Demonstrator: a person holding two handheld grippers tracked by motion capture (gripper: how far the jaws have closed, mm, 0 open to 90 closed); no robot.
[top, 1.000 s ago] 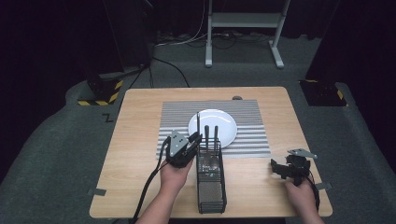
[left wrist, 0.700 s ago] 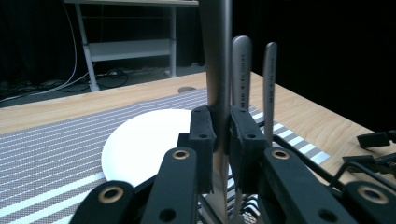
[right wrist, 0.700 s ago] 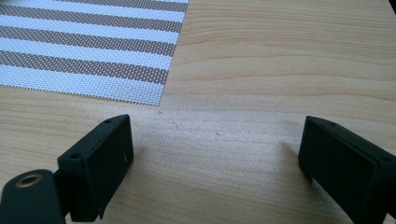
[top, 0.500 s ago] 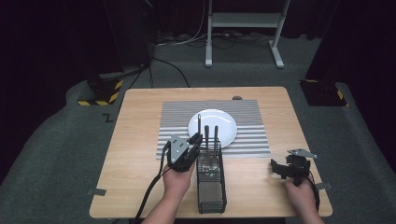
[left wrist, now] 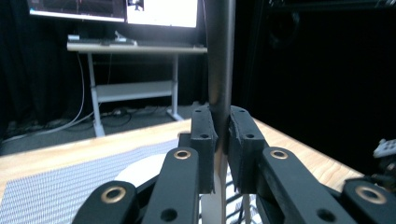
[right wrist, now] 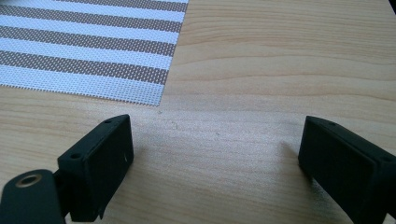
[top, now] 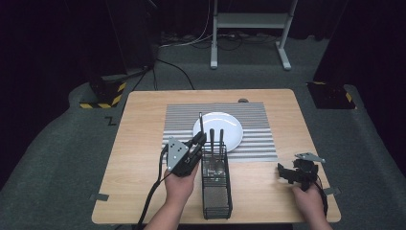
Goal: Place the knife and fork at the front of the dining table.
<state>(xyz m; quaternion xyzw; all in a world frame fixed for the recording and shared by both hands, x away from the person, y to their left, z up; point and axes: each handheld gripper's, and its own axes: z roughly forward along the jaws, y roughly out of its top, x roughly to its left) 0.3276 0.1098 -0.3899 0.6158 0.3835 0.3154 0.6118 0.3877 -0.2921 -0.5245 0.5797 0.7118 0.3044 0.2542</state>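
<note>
A black wire cutlery caddy (top: pixel 216 191) stands on the wooden table (top: pixel 143 110), near its front edge. Two dark utensil handles (top: pixel 212 136) stick up from its far end. My left gripper (top: pixel 197 140) is at the caddy's far left corner, shut on a slim grey utensil handle (top: pixel 200 122) that stands upright. In the left gripper view the pads (left wrist: pixel 204 135) clamp this handle (left wrist: pixel 220 56) from both sides; its lower end is hidden. My right gripper (top: pixel 282 171) rests low at the table's right front, and it stands open (right wrist: pixel 215 158) over bare wood.
A white plate (top: pixel 218 127) lies on a striped placemat (top: pixel 177 120) just behind the caddy. The placemat's corner (right wrist: pixel 84 46) lies ahead and left of my right gripper. A desk frame (top: pixel 249 21) and cables stand on the floor beyond the table.
My left gripper has risen a little with the grey handle in it. The right gripper has stayed where it was.
</note>
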